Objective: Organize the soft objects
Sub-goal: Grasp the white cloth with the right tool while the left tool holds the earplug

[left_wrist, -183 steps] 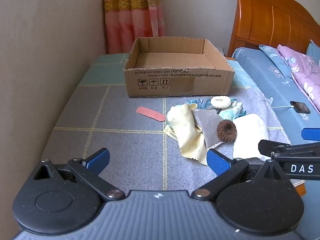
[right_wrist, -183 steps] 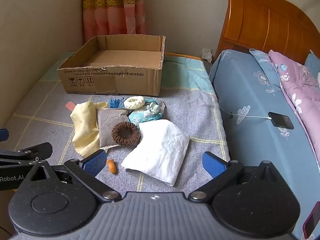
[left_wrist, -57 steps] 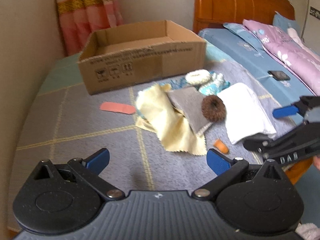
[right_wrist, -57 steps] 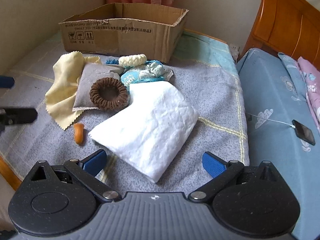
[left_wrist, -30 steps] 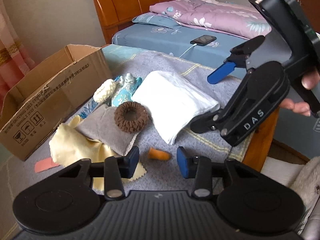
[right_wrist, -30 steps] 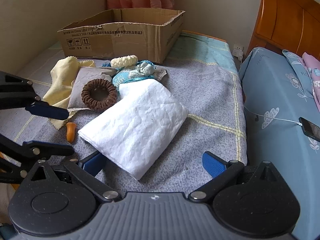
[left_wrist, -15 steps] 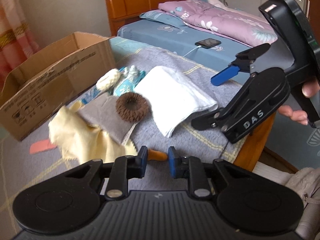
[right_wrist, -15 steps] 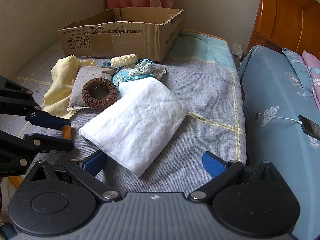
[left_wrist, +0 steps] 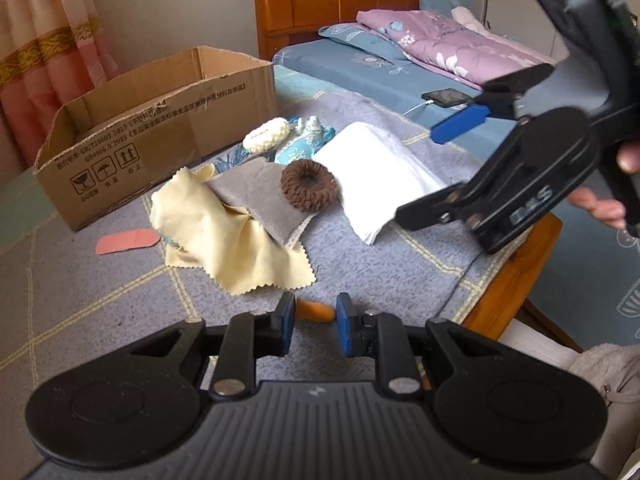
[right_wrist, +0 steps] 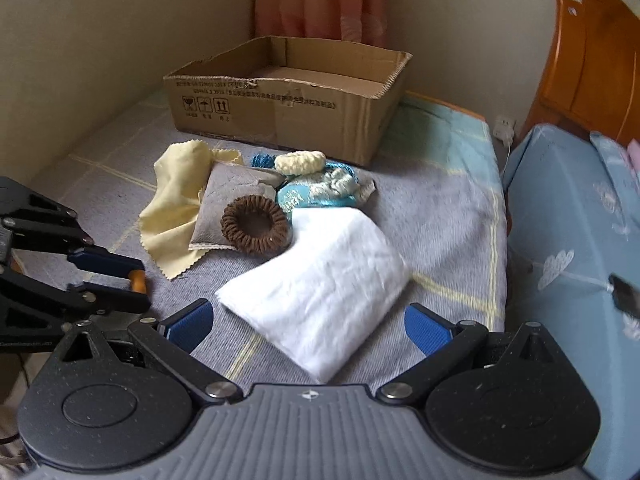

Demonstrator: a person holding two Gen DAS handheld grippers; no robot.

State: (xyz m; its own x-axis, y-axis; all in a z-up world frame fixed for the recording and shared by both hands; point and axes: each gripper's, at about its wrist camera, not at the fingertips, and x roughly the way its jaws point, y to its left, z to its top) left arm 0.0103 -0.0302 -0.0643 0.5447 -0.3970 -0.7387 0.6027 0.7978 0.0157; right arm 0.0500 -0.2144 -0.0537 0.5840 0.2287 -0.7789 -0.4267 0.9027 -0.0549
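My left gripper [left_wrist: 314, 322] is shut on a small orange earplug [left_wrist: 316, 310], seen also in the right wrist view [right_wrist: 139, 280] between the blue pads. My right gripper [right_wrist: 306, 326] is open and empty, just in front of a folded white cloth [right_wrist: 324, 280]. Behind it lie a brown scrunchie [right_wrist: 256, 230] on a grey cloth [right_wrist: 224, 196], a yellow cloth [right_wrist: 176, 208], a cream scrunchie [right_wrist: 300, 162] and a teal bundle [right_wrist: 320, 192]. An open cardboard box [right_wrist: 280, 104] stands at the back and looks empty.
A pink strip [left_wrist: 126, 241] lies left of the yellow cloth [left_wrist: 224, 232]. The grey checked table cover ends at a wooden edge [left_wrist: 516, 272] on the right. A blue bed [right_wrist: 572, 220] with a phone [left_wrist: 446, 97] on a cable stands beside it.
My left gripper has closed its pads onto the orange earplug and the view has drawn back a little. My right gripper has risen and moved slightly toward the white cloth, still open.
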